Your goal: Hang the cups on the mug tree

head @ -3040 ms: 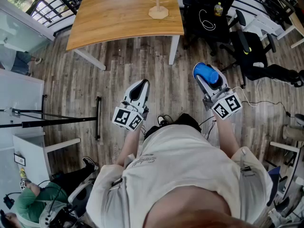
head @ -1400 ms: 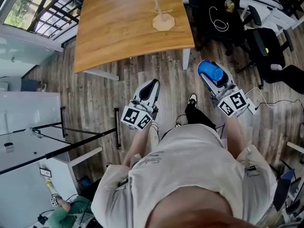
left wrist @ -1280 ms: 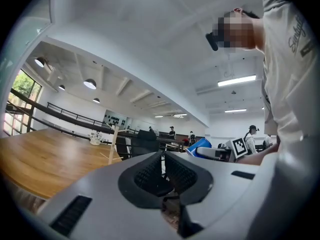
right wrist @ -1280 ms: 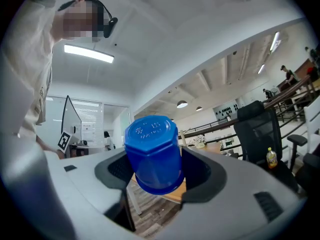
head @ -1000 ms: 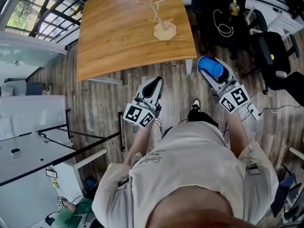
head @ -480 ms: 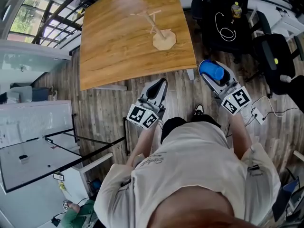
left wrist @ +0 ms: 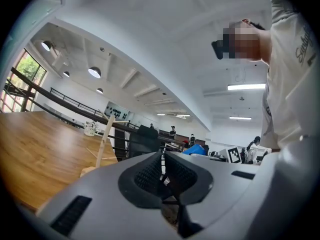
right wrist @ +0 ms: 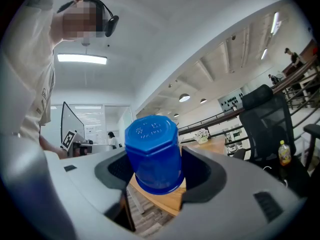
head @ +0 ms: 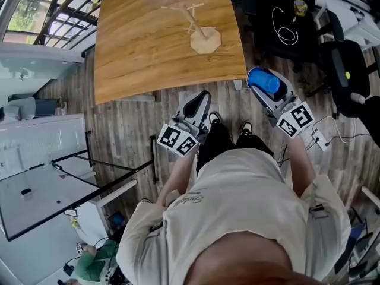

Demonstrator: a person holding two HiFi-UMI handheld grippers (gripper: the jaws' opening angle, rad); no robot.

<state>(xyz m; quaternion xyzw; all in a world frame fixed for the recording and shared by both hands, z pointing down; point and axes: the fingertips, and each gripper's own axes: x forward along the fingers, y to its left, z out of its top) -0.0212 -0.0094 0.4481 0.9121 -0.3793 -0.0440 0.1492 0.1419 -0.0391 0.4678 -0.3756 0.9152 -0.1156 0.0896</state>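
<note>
A wooden mug tree (head: 198, 26) with bare pegs stands on the wooden table (head: 136, 46) ahead of me; it also shows as a thin post (left wrist: 102, 144) in the left gripper view. My right gripper (head: 261, 83) is shut on a blue cup (head: 265, 82), held bottom-up between its pads (right wrist: 153, 154), over the floor just off the table's near right corner. My left gripper (head: 200, 101) is shut with nothing in it, its pads (left wrist: 161, 175) together, near the table's front edge.
Black office chairs (head: 285, 22) with a cable and a bottle (head: 300, 5) stand right of the table. A white desk (head: 41, 177) on a black frame is at the left. Wood-plank floor (head: 124, 129) lies between me and the table.
I have walked toward the table: it and the mug tree have come nearer in the head view. Both grippers stay held out in front, the right one still holding the blue cup.
</note>
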